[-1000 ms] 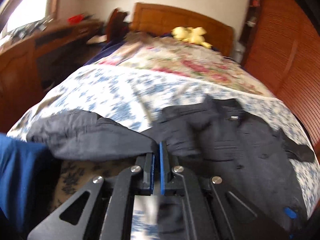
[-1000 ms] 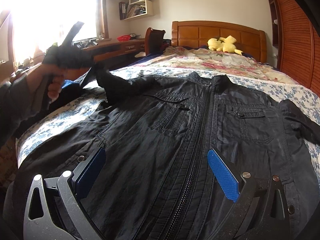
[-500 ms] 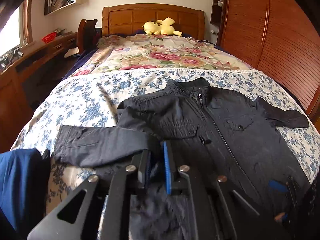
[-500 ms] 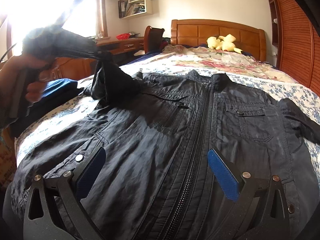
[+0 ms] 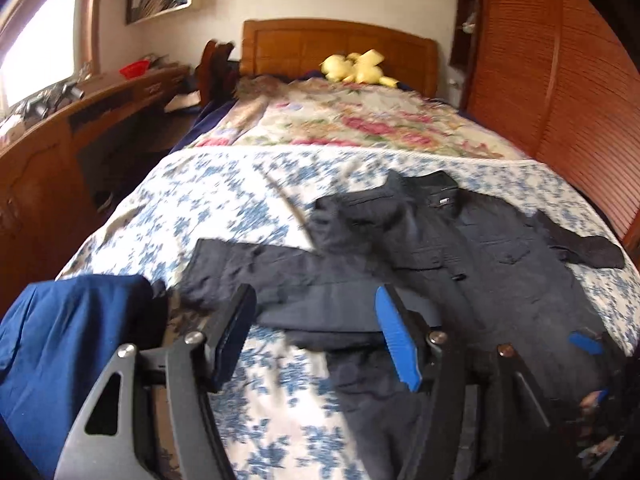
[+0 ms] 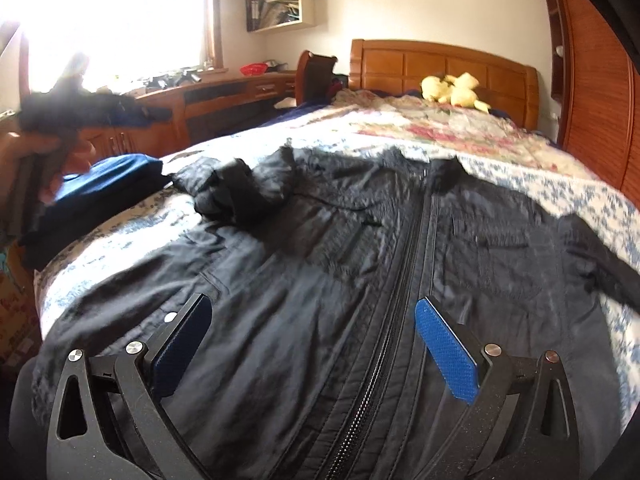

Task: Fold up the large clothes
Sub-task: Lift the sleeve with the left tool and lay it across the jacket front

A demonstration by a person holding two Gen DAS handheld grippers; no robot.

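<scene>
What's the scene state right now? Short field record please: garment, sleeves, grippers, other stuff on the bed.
garment: black jacket, front up, zipped, flat on floral bedspread
near sleeve: sleeve lies out sideways, loose
far sleeve: out to the side
left gripper: jaws just opened, nothing gripped
right gripper: open over jacket hem
other: blue folded garment, yellow plush toy by headboard

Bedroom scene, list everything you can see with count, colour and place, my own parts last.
jacket: one, black, spread zip-up on the bed
left sleeve: one, black, lying across the bedspread
bedspread: one, white with blue flowers, under the jacket
folded cloth: one, blue, bed's left edge
soft toy: one, yellow, by the headboard
headboard: one, brown wood
desk: one, brown, under the window
left tongs: open, just opened, empty
right tongs: open over the jacket
</scene>
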